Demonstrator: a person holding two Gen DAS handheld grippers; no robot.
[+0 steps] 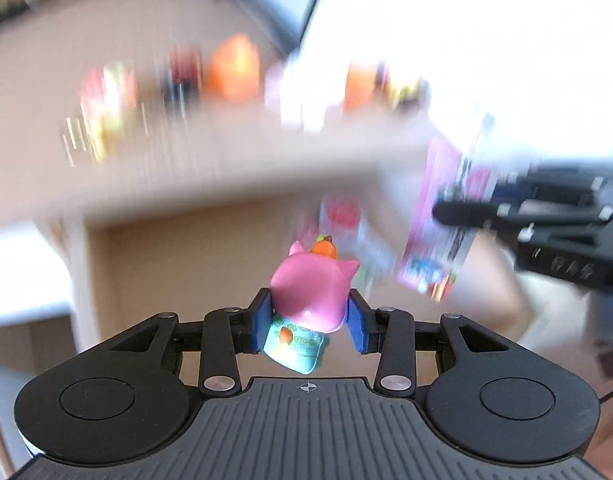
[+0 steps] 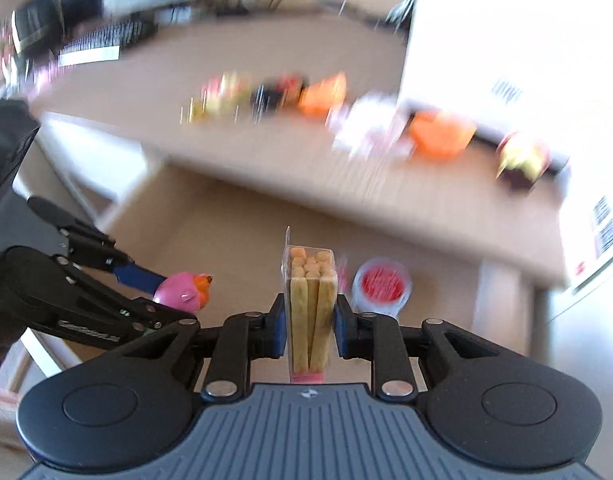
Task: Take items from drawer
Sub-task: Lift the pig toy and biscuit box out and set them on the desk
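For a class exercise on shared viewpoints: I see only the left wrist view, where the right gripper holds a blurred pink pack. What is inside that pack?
Observer: The right wrist view shows the clear pack filled with tan sticks, the right gripper shut on it.
Operator: What does the pink toy's front look like?
Observer: From the side, the pink toy has an orange beak-like front, held in the left gripper.
Operator: Anything left below?
Observer: A round container with a red top lies just beyond the pack.
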